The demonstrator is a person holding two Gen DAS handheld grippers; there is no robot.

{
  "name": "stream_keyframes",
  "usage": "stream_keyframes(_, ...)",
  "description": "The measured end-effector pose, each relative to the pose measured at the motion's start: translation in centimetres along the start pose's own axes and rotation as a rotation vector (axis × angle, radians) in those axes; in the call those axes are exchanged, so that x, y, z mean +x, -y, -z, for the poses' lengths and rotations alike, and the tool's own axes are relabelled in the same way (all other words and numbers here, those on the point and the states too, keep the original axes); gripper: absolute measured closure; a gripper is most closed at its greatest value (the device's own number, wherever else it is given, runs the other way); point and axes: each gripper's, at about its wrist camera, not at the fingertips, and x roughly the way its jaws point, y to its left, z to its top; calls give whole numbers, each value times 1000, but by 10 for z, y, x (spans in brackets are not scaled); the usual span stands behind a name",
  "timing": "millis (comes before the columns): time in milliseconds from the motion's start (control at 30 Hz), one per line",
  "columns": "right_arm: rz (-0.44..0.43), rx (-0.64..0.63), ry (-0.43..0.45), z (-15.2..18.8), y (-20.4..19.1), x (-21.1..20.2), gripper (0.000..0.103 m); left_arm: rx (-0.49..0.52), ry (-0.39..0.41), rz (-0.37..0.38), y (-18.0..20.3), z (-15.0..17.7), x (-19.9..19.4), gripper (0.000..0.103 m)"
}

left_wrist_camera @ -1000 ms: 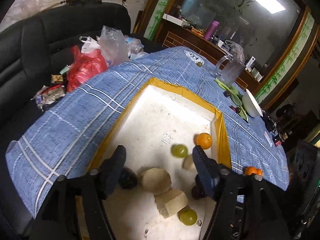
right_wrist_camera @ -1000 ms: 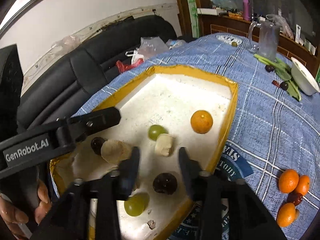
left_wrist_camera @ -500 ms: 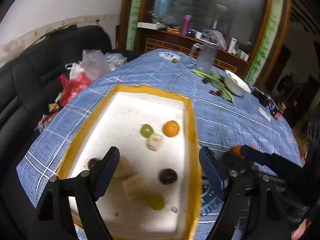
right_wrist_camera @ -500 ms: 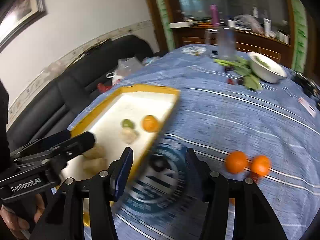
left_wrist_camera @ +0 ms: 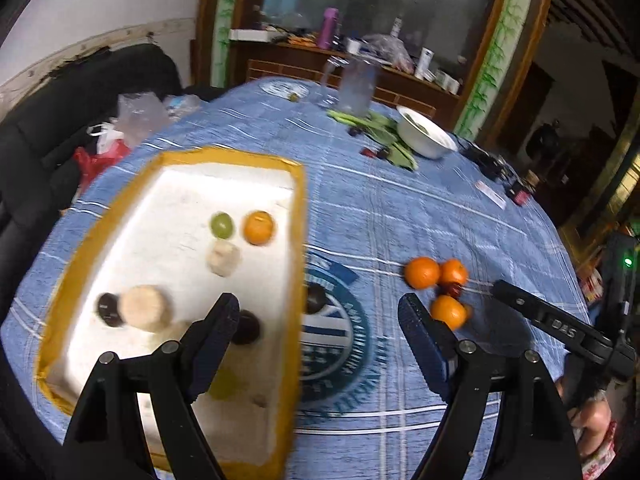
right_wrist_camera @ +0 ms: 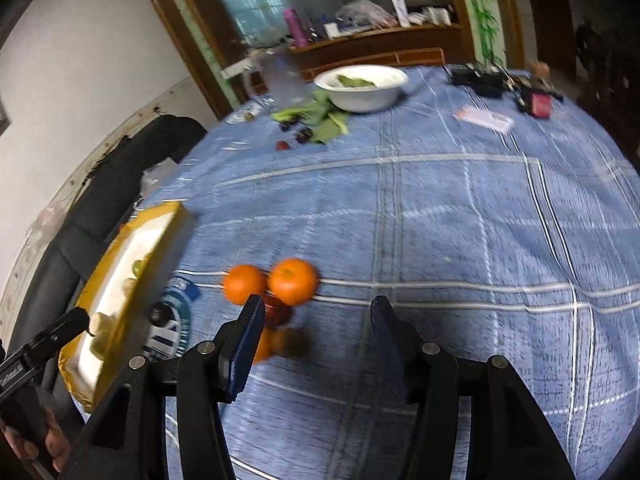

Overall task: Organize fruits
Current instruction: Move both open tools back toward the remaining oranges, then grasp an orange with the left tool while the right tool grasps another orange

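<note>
The right gripper (right_wrist_camera: 316, 320) is hanging wide open with nothing in it, just above the blue checked tablecloth (right_wrist_camera: 460, 220). The 3 oranges are sitting in a little bunch right in front of it and a bit to its left: 2 oranges (right_wrist_camera: 272, 284) are side by side and touching, a small dark red fruit (right_wrist_camera: 278, 314) is tucked just behind them, and the 3rd orange (right_wrist_camera: 276, 346) is lying closest, half hidden by the gripper's left finger. The left gripper (left_wrist_camera: 316, 326) is wide open and empty too, hanging over the right edge of the yellow-rimmed white tray (left_wrist_camera: 298, 208), where 1 orange (left_wrist_camera: 259, 227), a green fruit (left_wrist_camera: 221, 225) and some pale and dark pieces are already lying. The right gripper is the nearer one to the loose oranges, so it looks like the one to grab next; it would need to slide a little left to get the closest orange between its fingers. The round fruit could roll away if bumped.
</note>
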Motion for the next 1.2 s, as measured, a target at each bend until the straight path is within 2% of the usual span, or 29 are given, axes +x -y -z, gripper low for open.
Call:
stream_keyframes(133, -1, 2, -19, -1, 5, 11, 44, 39, -20, 9, 15, 4, 10, 22)
stream_keyframes(267, 1, -31, -33, -10, -6, 27, 44, 48, -41, 18, 21, 3, 19, 22)
stream_keyframes(433, -1, -58, -92, -20, -19, 61, 44, 68, -61, 20, 30, 1, 34, 22)
stream_keyframes(467, 2, -64, -93, -20, -20, 64, 45, 77, -55, 14, 32, 1, 35, 22)
stream_keyframes(533, -3, -97, -86, -21, -24, 67, 62, 88, -62, 29, 36, -1, 41, 22)
stream_keyframes(567, -19, -108, -90, -20, -25, 68, 65, 85, -76, 43, 38, -2, 46, 22)
stream_keyframes(700, -22, -118, -71, -19, -23, 66, 65, 100, -110, 79, 54, -7, 64, 22)
stream_keyframes(800, 7, -99, -44, -22, -12, 60, 65, 121, -105, 121, 69, -13, 76, 22)
stream_keyframes(900, 17, -54, -30, -27, 3, 56, 65, 129, -109, 129, 77, -21, 95, 23)
stream_keyframes(1067, 24, -32, -18, -32, 11, 53, 65, 83, -175, 176, 72, -23, 124, 50)
stream_keyframes(1200, 22, -54, -15, -32, 5, 54, 65, 120, -159, 182, 78, -18, 128, 54)
